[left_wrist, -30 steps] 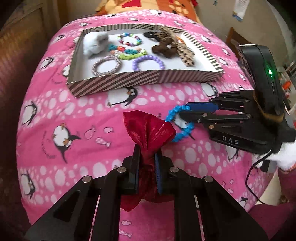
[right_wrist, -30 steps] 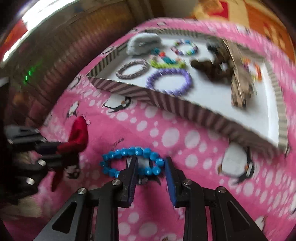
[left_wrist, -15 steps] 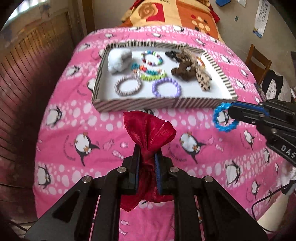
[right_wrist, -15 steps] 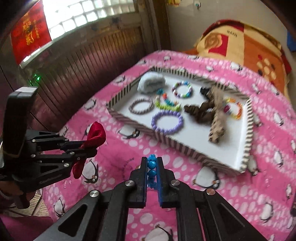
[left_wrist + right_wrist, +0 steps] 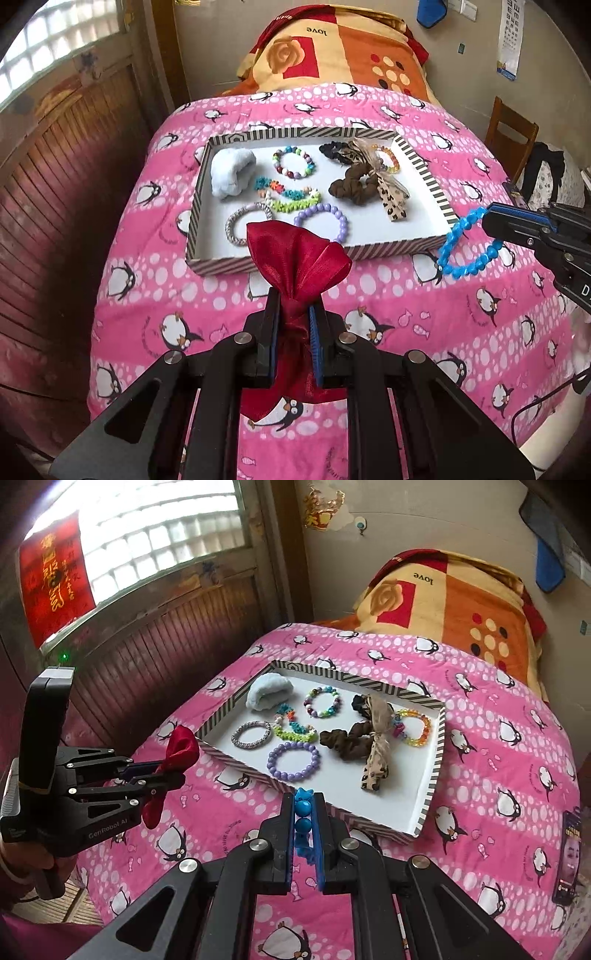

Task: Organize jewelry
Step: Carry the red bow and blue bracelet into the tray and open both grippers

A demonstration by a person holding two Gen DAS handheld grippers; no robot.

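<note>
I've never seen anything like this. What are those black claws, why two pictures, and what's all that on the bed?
No robot here: a person holds a two-finger claw in each hand, each with a camera looking along its fingers. So one picture is the left claw's view, the other the right's. The left gripper is shut on a red pouch. The right gripper is shut on a blue bracelet, lifted above the blanket. On the blanket lies a striped tray holding more bracelets, scrunchies and a white cloth.

We see the red pouch (image 5: pixel 295 258) hiding part of the silver bracelet (image 5: pixel 236 225) ahead; its bottom disappears beneath the left gripper (image 5: pixel 292 325).
</note>
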